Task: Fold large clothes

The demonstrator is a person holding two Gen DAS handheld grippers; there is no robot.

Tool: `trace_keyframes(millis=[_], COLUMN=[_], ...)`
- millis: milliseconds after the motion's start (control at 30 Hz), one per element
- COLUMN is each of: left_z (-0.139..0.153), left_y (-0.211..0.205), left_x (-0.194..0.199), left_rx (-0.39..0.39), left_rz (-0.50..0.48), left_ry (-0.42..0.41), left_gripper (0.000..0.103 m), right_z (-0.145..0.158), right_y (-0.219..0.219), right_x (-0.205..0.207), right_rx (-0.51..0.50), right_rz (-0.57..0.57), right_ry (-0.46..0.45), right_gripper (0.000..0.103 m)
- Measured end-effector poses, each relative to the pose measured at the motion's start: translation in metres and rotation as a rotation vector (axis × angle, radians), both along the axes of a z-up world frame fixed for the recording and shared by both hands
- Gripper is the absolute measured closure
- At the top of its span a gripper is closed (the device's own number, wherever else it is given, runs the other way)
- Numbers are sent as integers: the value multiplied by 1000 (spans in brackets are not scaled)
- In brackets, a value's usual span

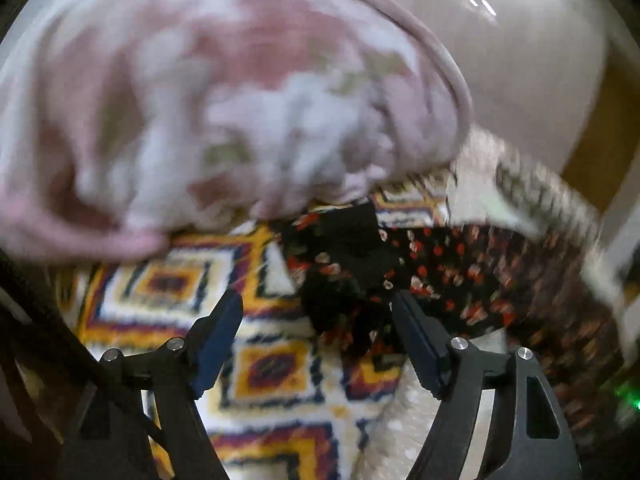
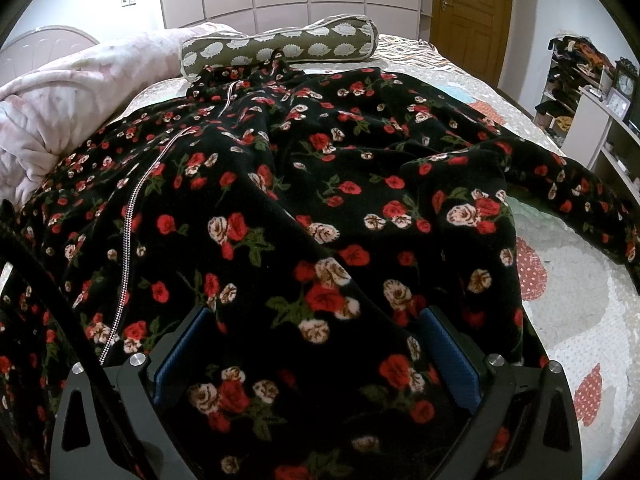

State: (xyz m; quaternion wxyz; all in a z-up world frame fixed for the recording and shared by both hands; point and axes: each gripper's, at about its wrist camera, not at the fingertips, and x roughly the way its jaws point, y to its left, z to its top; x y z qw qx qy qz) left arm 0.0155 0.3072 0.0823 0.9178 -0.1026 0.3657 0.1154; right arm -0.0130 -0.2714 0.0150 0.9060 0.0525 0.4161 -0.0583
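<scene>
A black fleece garment with red and cream roses lies spread over the bed, its zipper running up the left side. My right gripper rests low on it with jaws wide apart, and fabric bulges between the blue pads. In the blurred left wrist view, my left gripper stands open with nothing between its fingers. It hovers over a corner of the same garment, which lies just ahead of the right finger.
A pink fluffy blanket is heaped at the bed's left side. A yellow diamond-patterned throw lies under the left gripper. A hedgehog-print bolster sits at the far end. Dotted bedspread shows at right, shelves beyond.
</scene>
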Motion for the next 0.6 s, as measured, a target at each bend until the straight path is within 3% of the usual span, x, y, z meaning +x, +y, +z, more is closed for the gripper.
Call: trace_keyframes(millis=[33,100,200,233,267,300,333,400,500,600], left_z=[-4,-14,-34,-41,-50,-59,-66,-60,-40,-14], left_y=[-8,-12,-8,-7,-6,-4,1,19,55,76], left_x=[13,38,65,71,77,82,84,78,60,41], left_rx=[65,113,67,58,54,48,18,-62,-198,-322], left_rz=[-13,-15,-37,-50,-59,-70,-75,-28,77,114], left_ry=[28,65,131,156,193,239,263,214,122,27], left_gripper=[27,27,28,32,39,64,78,89,91,94], right_z=[0,0,0,0,0,0,0,0,0,1], right_y=[0,1,2,1,3,2,3,2,3,1], right_x=[0,0,0,0,1,0,1,0,1,0], right_rx=[0,0,-1,0,-1,-1,-1,-1,-2,-2], right_rz=[0,0,0,0,0,0,0,0,0,0], right_ry=[-1,0,0,-1,-1,-1,-1,-2,-2,-4], right_gripper=[0,0,0,0,0,0,0,0,0,0])
